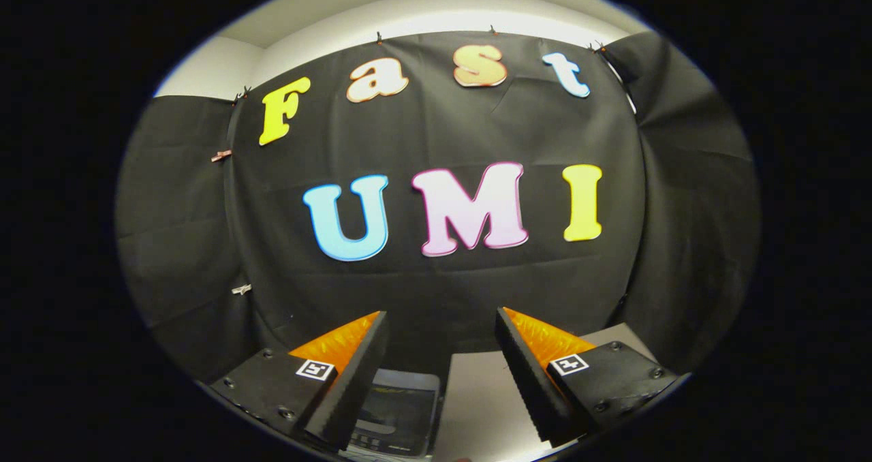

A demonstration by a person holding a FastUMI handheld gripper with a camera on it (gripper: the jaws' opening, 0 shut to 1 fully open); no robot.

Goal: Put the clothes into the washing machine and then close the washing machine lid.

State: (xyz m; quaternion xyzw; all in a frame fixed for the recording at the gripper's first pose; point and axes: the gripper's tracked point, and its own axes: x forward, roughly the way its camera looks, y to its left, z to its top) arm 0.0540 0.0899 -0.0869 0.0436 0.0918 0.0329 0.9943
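Black cloth is hanging as the booth's back wall (436, 291), pinned along its top edge under a pale ceiling and folding round at both sides, so that the working space is being screened off.

Gripper view: the tool (441, 370) is being held high and nearly level, looking across at the cloth rather than down at the work; its two fingers (351, 380) are standing well apart, with nothing between them and nothing pressed by either. Below and just beyond the fingertips, a pale desk (477, 401) is showing as a light strip. On it, close under the left finger, the washing machine (395, 407) is appearing as a small appliance with a dark, glossy top panel and what looks like a row of buttons at its near edge. Whether that dark panel is a lid lying shut or something else cannot be told from this angle, and the inside of the machine is hidden. The clothes are not identifiable anywhere in this view, so their place, in the machine or outside it, cannot be settled.

Interpretation: the raised, wide-spread posture is fitting either an approach toward the work or a withdrawal from it; the scene is suiting both a machine awaiting loading and one already loaded and closed.
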